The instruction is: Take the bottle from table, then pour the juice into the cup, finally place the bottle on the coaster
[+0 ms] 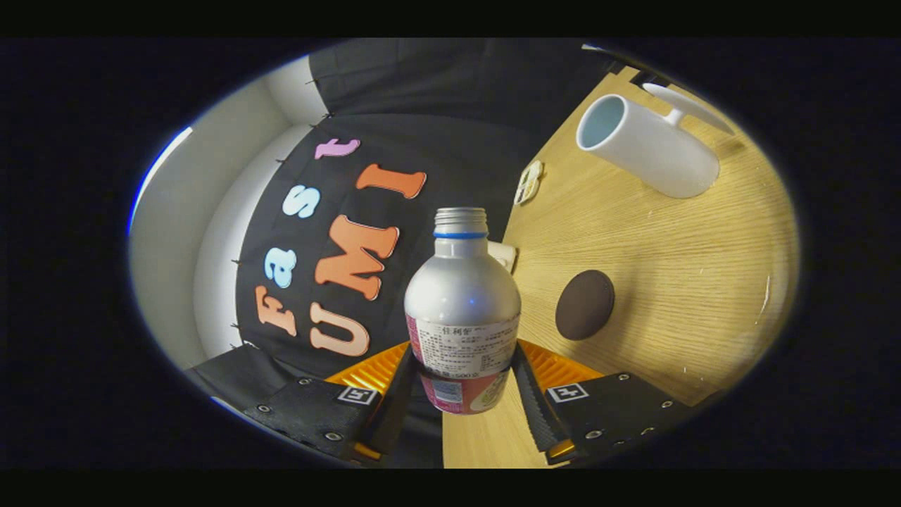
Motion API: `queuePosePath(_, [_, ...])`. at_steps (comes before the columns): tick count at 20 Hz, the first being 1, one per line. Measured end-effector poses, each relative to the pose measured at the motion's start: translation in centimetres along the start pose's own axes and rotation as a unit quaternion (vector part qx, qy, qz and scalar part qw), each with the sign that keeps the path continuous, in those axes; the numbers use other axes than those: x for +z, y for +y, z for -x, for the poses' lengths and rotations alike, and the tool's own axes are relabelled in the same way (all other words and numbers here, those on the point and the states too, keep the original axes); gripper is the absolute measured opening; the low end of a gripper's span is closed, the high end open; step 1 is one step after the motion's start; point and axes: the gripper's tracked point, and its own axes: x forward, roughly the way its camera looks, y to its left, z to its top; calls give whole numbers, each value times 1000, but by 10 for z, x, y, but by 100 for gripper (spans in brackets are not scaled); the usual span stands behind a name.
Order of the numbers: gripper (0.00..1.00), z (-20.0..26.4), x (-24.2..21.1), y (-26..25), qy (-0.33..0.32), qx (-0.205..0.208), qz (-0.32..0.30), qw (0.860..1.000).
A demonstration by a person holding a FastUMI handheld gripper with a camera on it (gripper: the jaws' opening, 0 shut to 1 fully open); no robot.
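A silver bottle [461, 296] with a printed label and an uncapped threaded neck sits between my fingers, and my gripper [461, 384] is shut on its lower body. The whole view is rolled, so the wooden table [676, 282] looks steeply tilted. Beyond the bottle and to the right, a dark round coaster [584, 304] lies flat on the wood. Farther off stands a white cup [644, 144], its open mouth showing a pale inside. The bottle's base is hidden below the fingers.
A white flat-topped stand [686, 105] sits just behind the cup near the table's far corner. A small pale card [528, 182] lies by the table edge next to the black cloth wall. A small white block [503, 253] peeks out behind the bottle's shoulder.
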Motion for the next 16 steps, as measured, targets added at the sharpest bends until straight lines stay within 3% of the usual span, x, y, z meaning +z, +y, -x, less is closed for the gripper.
queuePosePath(11, [72,-8,51,-1,-53,-5,-141,989])
queuePosePath(16, [73,-7,63,-3,-68,-6,-176,982])
